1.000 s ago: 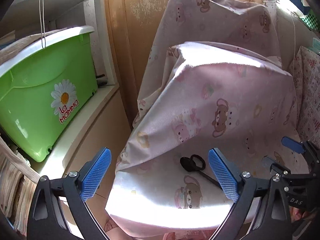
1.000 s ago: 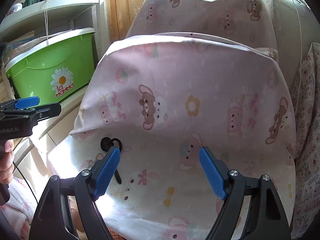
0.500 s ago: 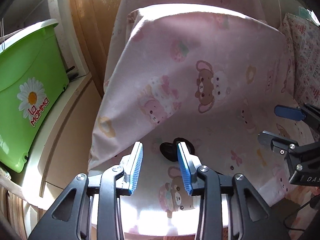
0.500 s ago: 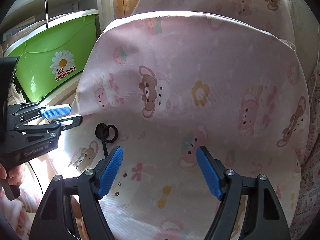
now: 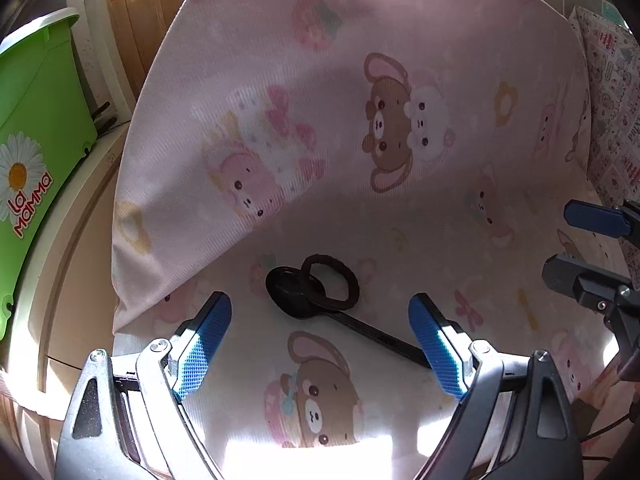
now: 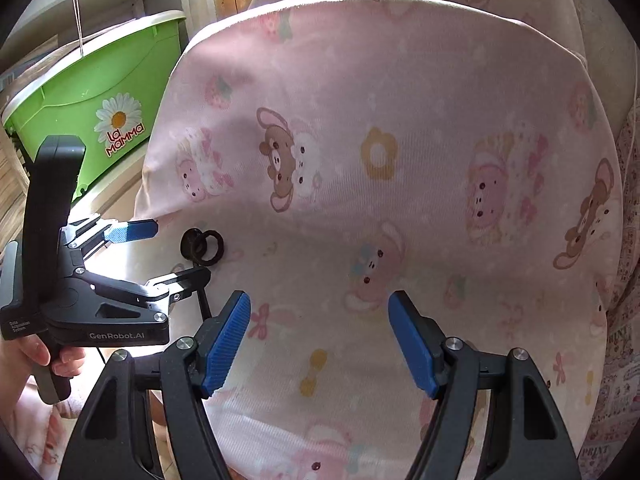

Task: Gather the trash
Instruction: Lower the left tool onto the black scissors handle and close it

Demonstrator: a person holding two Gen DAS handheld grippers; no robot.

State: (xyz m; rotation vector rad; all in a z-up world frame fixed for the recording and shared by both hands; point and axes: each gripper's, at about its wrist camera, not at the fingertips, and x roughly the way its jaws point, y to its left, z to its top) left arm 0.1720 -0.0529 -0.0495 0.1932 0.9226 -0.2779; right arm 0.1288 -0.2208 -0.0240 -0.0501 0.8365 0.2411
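Note:
A black plastic spoon (image 5: 298, 294) lies on the pink bear-print seat cover (image 5: 320, 208), handle running toward the lower right. A dark hair tie ring (image 5: 331, 282) rests over its bowl. My left gripper (image 5: 320, 336) is open, low over the seat, its blue pads either side of the spoon and just short of the bowl. In the right wrist view the spoon and ring (image 6: 202, 246) lie between the left gripper's fingers (image 6: 132, 232). My right gripper (image 6: 320, 332) is open and empty over the seat, right of the spoon.
A green "La Mamma" plastic tub (image 5: 28, 160) stands on a white shelf ledge (image 5: 76, 248) to the left; it also shows in the right wrist view (image 6: 92, 108). A wooden door (image 5: 140, 20) is behind. A patterned cloth (image 5: 616, 120) hangs at the right.
My left gripper moved in lower toward the spoon, narrowed half a second ago, then opened wide again around it. My right gripper drifted slightly closer to the seat.

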